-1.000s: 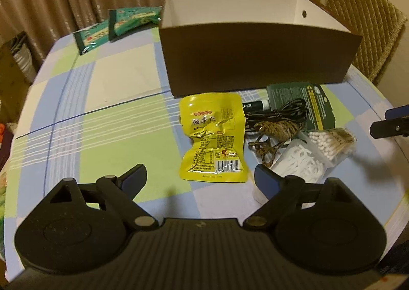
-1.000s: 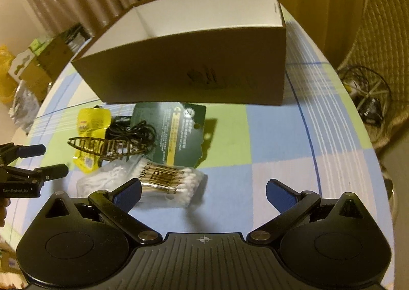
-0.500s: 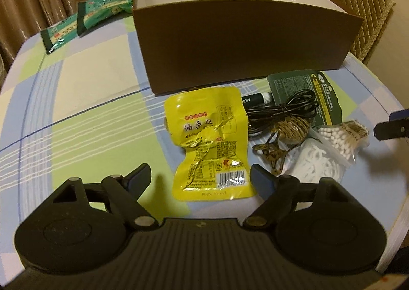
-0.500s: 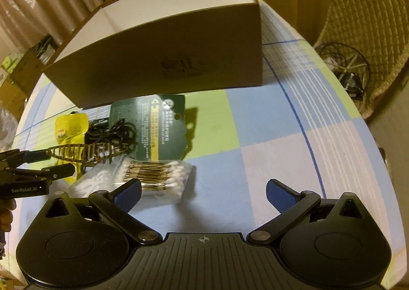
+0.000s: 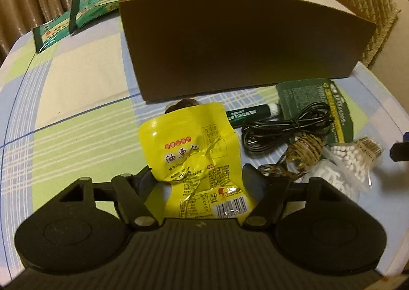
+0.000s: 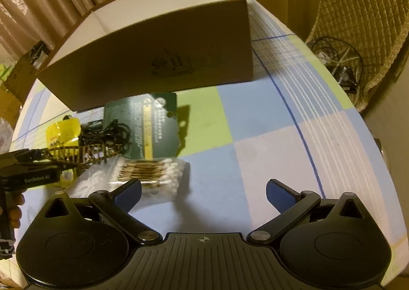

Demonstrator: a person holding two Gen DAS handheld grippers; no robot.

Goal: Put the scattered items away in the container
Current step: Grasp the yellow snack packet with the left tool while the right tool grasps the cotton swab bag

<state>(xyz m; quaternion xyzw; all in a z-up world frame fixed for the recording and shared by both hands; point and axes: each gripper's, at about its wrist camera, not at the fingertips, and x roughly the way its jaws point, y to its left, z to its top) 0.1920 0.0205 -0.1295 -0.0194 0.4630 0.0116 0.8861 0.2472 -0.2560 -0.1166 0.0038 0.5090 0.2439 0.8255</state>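
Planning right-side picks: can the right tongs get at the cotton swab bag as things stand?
Probably yes. The right tongs are open, and the cotton swab bag lies on the table just ahead of their left finger, uncovered. The hair clip sits beside it, not on it.

left gripper (image 5: 196,175): black, ribbed housing | right gripper (image 6: 203,191): black, blue pads (image 6: 277,194), silver screws

Glossy crinkled foil pouch (image 5: 196,159) between the left tool's (image 5: 198,175) matt plastic fingers; beyond it, a smooth matt cardboard box (image 5: 240,42) on the cloth-covered surface (image 5: 76,90).
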